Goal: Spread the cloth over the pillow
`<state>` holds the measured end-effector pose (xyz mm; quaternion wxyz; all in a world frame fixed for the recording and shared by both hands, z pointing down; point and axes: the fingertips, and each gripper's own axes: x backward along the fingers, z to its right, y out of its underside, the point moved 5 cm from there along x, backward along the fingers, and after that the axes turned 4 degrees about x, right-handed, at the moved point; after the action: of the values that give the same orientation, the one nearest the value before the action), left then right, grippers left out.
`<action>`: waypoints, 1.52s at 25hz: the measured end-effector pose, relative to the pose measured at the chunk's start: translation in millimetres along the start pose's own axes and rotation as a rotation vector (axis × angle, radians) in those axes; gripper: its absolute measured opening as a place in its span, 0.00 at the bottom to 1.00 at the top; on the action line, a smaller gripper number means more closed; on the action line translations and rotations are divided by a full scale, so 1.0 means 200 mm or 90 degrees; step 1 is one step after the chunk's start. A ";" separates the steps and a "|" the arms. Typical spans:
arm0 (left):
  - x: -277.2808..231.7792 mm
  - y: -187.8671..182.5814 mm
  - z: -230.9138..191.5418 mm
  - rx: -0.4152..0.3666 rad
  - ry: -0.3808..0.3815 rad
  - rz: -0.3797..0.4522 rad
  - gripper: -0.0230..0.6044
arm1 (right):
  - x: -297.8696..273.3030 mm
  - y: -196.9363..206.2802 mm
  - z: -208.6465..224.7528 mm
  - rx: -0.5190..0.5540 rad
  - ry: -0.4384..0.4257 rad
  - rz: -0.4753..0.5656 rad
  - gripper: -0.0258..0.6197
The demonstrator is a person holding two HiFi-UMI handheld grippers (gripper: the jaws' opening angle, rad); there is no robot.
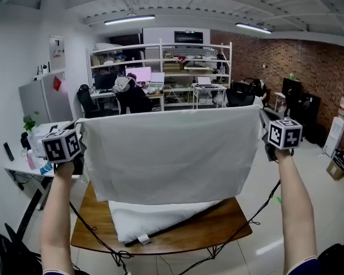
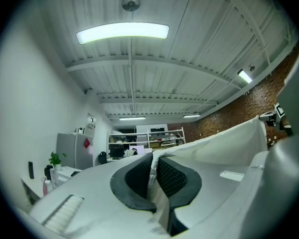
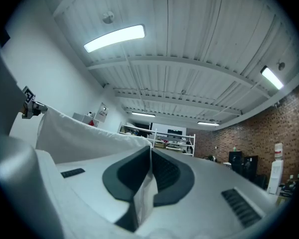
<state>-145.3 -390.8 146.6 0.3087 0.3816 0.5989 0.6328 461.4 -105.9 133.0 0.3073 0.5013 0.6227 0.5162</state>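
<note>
A white cloth (image 1: pixel 172 153) hangs stretched wide in the air between my two grippers, above the wooden table (image 1: pixel 218 228). My left gripper (image 1: pixel 80 132) is shut on the cloth's upper left corner, and a fold of the cloth (image 2: pixel 152 171) is pinched between its dark pads. The right gripper (image 1: pixel 262 118) is shut on the upper right corner, with the cloth (image 3: pixel 148 180) clamped between its pads. A white pillow (image 1: pixel 155 219) lies on the table below the cloth's lower edge, and its far part is hidden behind the cloth.
A black cable (image 1: pixel 97 242) trails across the table's front edge. A white side table (image 1: pixel 17 166) with bottles and a plant stands at the left. Behind the cloth are desks, shelves and a seated person (image 1: pixel 129 93). A brick wall (image 1: pixel 309 67) runs along the right.
</note>
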 end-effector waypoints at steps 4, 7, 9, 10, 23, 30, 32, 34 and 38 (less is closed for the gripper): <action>-0.07 -0.01 -0.08 -0.002 -0.001 0.010 0.04 | -0.16 0.00 -0.06 -0.014 0.001 -0.002 0.07; -0.12 -0.02 -0.14 -0.002 -0.002 0.020 0.04 | -0.27 -0.01 -0.10 -0.005 -0.004 0.000 0.07; -0.18 -0.01 -0.18 -0.001 0.001 0.021 0.04 | -0.35 -0.03 -0.12 -0.001 -0.002 0.004 0.07; -0.20 -0.01 -0.20 0.001 0.001 0.020 0.04 | -0.39 -0.05 -0.13 0.001 -0.001 0.005 0.07; -0.41 -0.02 -0.35 -0.017 -0.063 0.010 0.04 | -1.02 -0.08 -0.22 0.008 -0.055 0.018 0.07; -0.54 0.02 -0.47 0.001 -0.117 0.000 0.04 | -1.49 0.01 -0.35 -0.005 -0.135 0.023 0.07; -0.57 0.03 -0.50 0.003 -0.127 0.000 0.04 | -1.61 0.05 -0.39 -0.008 -0.152 0.022 0.07; -0.60 0.05 -0.50 -0.001 -0.136 -0.002 0.04 | -1.70 0.09 -0.42 -0.013 -0.165 0.019 0.07; -0.64 0.09 -0.51 -0.010 -0.150 -0.013 0.04 | -1.84 0.18 -0.46 -0.020 -0.189 0.015 0.07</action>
<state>-164.3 -554.3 150.0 0.3860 0.4447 0.5571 0.5855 503.4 -484.6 142.9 0.3979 0.5745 0.5563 0.4497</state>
